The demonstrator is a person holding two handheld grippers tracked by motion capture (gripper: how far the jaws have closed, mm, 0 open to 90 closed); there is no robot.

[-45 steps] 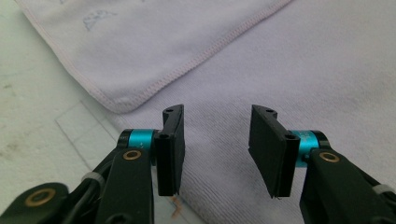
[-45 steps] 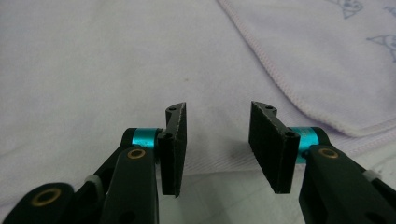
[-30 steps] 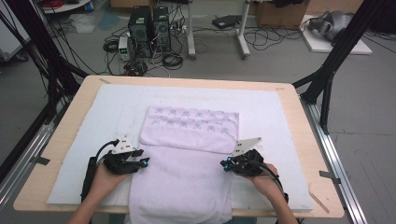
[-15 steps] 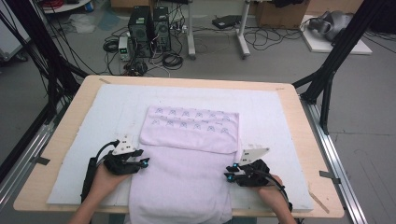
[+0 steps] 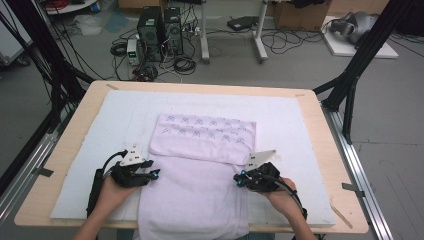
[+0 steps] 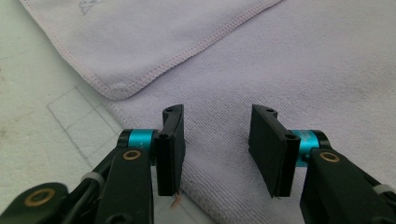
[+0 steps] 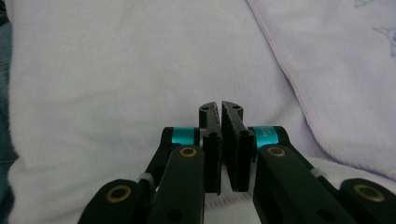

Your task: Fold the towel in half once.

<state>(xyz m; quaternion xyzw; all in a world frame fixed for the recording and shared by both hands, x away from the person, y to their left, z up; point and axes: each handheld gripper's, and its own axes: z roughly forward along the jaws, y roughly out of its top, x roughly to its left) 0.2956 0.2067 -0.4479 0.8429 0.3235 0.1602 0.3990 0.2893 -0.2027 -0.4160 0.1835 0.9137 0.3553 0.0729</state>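
Towel [image 5: 200,170]: lilac, mid-table on the white mat [image 5: 90,150], far end folded back so the printed flap lies across it, near end hanging over the table's front edge.
Left gripper [image 5: 152,173]: at the towel's left edge, jaws apart, straddling the edge, pads off the cloth.
Right gripper [image 5: 239,179]: at the towel's right edge, jaws together, a thin slit between the pads, nothing visibly pinched.
Table [image 5: 330,150]: pale wood.
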